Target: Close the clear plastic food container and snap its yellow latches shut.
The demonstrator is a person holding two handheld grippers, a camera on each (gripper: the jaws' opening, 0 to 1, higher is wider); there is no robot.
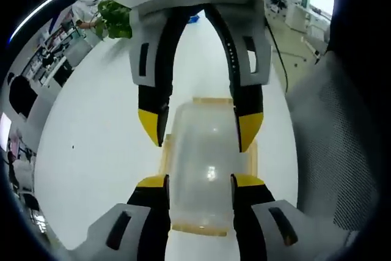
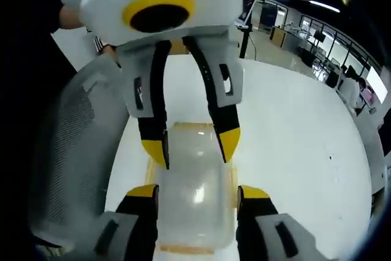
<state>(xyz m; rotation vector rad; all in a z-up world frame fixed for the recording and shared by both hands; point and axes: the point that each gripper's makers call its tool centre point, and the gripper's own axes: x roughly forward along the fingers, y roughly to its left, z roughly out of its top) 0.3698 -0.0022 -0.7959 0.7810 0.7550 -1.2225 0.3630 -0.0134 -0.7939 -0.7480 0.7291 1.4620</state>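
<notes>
A clear plastic food container [image 1: 201, 163] lies on the white table [image 1: 104, 139], its lid resting on top. Pale yellow latches [image 1: 198, 229] line its edges; I cannot tell whether they are snapped. My left gripper [image 1: 200, 181] rises from the bottom of the left gripper view, open, its yellow-tipped jaws straddling the lid. My right gripper [image 1: 200, 128] comes in from the top, open over the far half. In the right gripper view the container [image 2: 192, 194] sits between the open right gripper [image 2: 197, 192] and the left gripper [image 2: 191, 145] facing it.
A grey mesh chair back [image 1: 342, 151] stands close beside the table, also seen as the chair back [image 2: 67, 151] on the left. A green plant [image 1: 116, 19] sits at the table's far end. Bare white table [image 2: 293, 139] spreads to the side. Office desks lie beyond.
</notes>
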